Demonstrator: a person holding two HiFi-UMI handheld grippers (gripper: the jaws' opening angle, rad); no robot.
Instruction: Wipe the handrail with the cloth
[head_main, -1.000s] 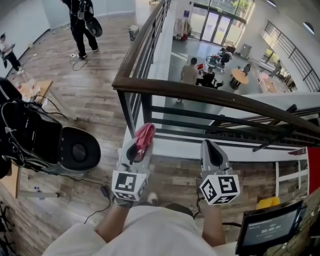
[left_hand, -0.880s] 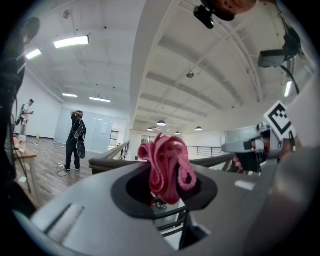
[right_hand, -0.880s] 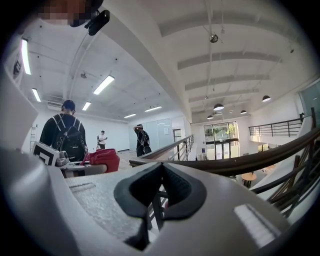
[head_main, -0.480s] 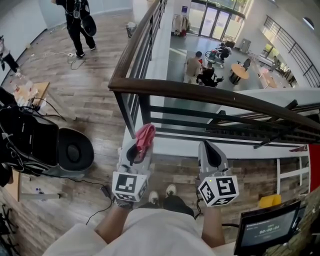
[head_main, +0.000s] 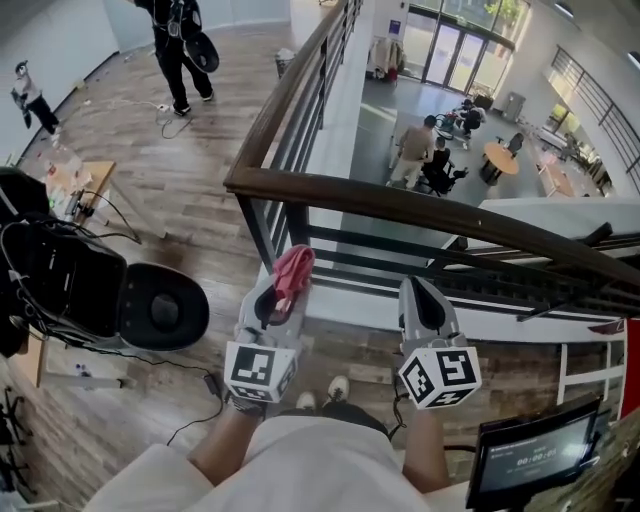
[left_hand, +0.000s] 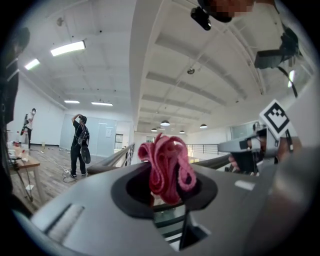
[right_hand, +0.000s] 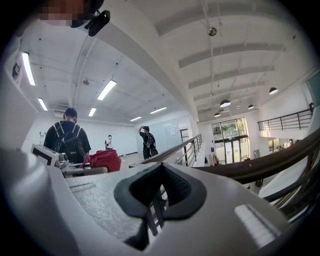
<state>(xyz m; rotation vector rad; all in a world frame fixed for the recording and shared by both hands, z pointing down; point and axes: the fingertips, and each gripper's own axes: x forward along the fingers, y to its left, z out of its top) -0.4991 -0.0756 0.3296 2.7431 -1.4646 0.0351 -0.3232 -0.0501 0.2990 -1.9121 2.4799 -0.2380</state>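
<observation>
Pink cloth (left_hand: 166, 167): bunched in soft looping folds, clamped between the left gripper (head_main: 278, 292) jaws, sticking out past the tips.
Right gripper (head_main: 424, 300): jaws closed together on nothing; grey shell, black pads.
Handrail (head_main: 420, 208): dark brown wood, rounded, long axis left to right, sloping down rightward; beyond both tips, apart from the cloth.
Balusters (head_main: 292, 222): dark metal bars beneath.

The place is an upper gallery in a large office-like building, open over a lobby. A wooden handrail (head_main: 420, 208) on dark bars edges the wood floor (head_main: 190, 150). Below, people (head_main: 437, 165) sit by a round table (head_main: 498, 157) near glass doors (head_main: 432, 45). Strip lights (left_hand: 66, 48) line the white ceiling (left_hand: 175, 60).
</observation>
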